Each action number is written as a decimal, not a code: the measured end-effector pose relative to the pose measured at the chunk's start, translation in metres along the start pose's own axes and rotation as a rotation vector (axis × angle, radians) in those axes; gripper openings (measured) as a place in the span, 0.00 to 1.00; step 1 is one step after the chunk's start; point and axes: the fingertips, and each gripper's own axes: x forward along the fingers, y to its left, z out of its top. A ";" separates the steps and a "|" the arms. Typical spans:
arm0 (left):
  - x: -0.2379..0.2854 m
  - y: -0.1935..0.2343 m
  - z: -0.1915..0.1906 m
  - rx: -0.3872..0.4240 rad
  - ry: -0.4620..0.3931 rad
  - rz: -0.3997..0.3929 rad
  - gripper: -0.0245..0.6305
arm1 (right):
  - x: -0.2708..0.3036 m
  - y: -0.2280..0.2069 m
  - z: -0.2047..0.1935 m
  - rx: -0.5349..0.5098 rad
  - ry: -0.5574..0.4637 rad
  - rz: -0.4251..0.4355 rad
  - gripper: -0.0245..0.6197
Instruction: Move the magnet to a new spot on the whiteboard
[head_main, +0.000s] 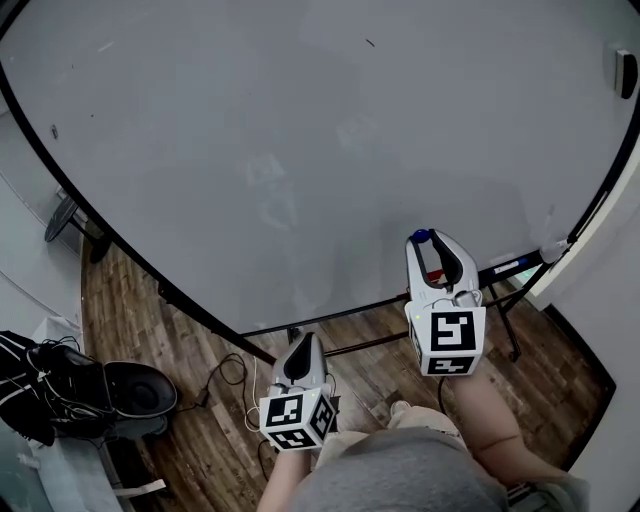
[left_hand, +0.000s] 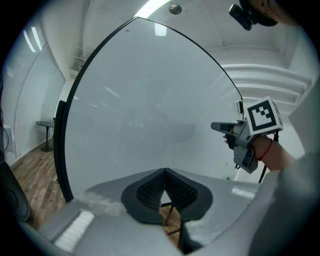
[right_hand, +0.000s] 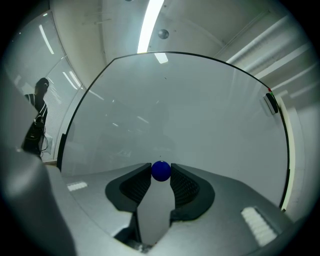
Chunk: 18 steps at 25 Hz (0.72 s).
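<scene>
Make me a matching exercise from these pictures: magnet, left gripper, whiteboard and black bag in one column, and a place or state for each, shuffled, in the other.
1. magnet
2. left gripper
3. whiteboard
4. black bag

A. lying on the wooden floor
B. jaws together, nothing held
C. clamped in the right gripper
D. standing upright, black frame

Pairs: 1-C, 2-B, 3-D, 4-A

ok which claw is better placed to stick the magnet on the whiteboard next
Right: the right claw grips the blue magnet, pointed at the whiteboard; the left claw is shut, empty and farther from it.
</scene>
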 end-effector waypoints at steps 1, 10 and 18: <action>-0.004 0.005 0.002 0.000 -0.002 -0.001 0.04 | -0.001 0.007 0.003 -0.001 -0.001 0.001 0.22; -0.069 0.084 0.022 -0.009 -0.027 -0.020 0.04 | -0.015 0.116 0.053 -0.014 -0.031 0.023 0.22; -0.109 0.134 0.023 -0.008 -0.031 -0.006 0.04 | -0.020 0.185 0.071 -0.021 -0.050 0.051 0.22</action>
